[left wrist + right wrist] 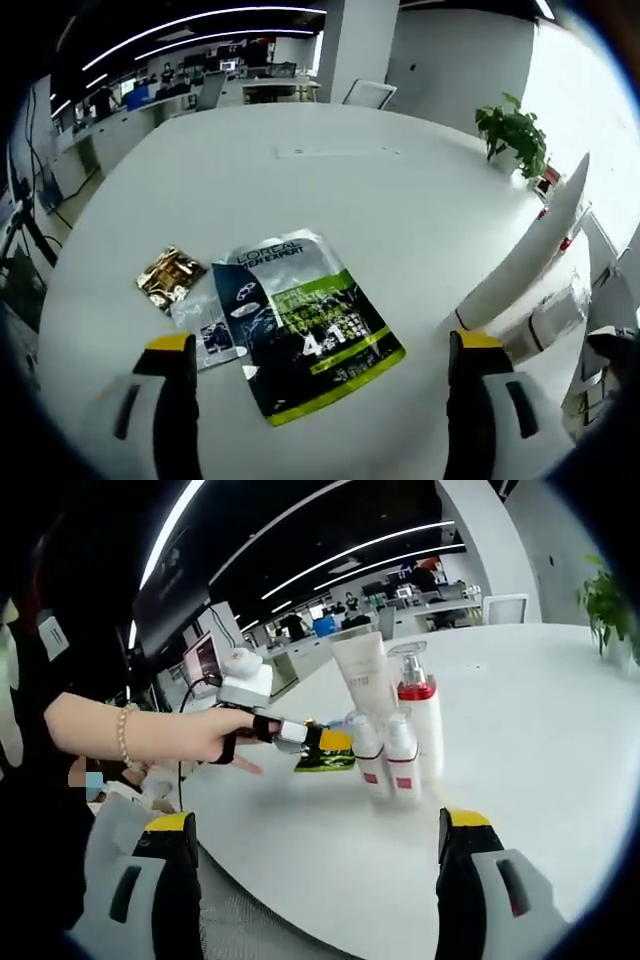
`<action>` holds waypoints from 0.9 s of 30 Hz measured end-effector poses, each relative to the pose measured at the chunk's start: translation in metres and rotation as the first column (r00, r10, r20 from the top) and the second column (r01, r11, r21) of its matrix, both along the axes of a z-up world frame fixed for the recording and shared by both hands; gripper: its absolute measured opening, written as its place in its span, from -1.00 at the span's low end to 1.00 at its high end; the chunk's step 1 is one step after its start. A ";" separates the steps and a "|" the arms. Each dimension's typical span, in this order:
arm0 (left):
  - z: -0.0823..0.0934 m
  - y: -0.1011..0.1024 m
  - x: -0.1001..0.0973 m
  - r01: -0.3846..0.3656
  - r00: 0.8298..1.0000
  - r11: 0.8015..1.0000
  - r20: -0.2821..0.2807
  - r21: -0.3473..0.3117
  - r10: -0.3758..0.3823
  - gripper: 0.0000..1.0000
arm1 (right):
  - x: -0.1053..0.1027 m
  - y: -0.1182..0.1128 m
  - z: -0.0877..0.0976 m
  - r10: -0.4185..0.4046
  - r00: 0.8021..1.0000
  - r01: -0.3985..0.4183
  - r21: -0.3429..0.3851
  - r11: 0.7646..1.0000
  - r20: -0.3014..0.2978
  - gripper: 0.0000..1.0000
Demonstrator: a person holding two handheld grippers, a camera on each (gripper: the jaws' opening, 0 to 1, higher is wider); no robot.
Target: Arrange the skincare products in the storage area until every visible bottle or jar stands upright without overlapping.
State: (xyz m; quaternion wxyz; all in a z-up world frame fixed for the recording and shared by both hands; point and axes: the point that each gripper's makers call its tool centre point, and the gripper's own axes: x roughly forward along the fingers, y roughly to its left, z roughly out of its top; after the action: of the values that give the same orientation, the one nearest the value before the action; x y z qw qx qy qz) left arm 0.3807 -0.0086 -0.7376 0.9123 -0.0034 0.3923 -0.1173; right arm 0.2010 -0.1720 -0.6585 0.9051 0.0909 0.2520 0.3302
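In the left gripper view, the left gripper point(320, 365) rises from six o'clock with its two yellow-tipped jaws spread wide and nothing between them. Just beyond the tips, at the centre, a dark L'Oréal sachet pack point(300, 325) with a lime-green band lies flat on the white round table point(380, 200). A smaller clear sachet point(208, 330) lies partly under its edge toward nine o'clock, and a gold foil sachet point(170, 276) lies just beside that, toward ten o'clock. At three o'clock a white tube point(525, 250) lies tilted over some clear wrapping. Farther off, at two o'clock, a potted plant point(515, 132) stands at the table's rim.

In the right gripper view, the right gripper point(318, 845) likewise stands released, jaws well apart and empty at six o'clock. Past the tips, near the centre, four skincare products stand upright in a tight cluster: two small white bottles point(385, 755) with red labels in front, a pump bottle point(418, 705) with a red collar behind at one o'clock, and a tall white tube point(365, 675) at twelve. Whether they touch is hard to tell. At nine o'clock a person's hand point(215, 735) holds the left gripper above the green pack.
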 end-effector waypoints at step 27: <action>-0.032 0.001 0.018 0.029 0.997 0.991 -0.074 0.131 -0.020 0.60 | 0.001 -0.004 -0.012 -0.026 0.999 0.026 -0.005 1.000 -0.043 0.99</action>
State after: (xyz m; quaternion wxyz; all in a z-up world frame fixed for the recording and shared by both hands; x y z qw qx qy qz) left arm 0.3986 -0.0074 -0.7700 0.8942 0.0573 0.4320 -0.1021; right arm 0.2016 -0.1760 -0.6701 0.9039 0.0993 0.2710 0.3157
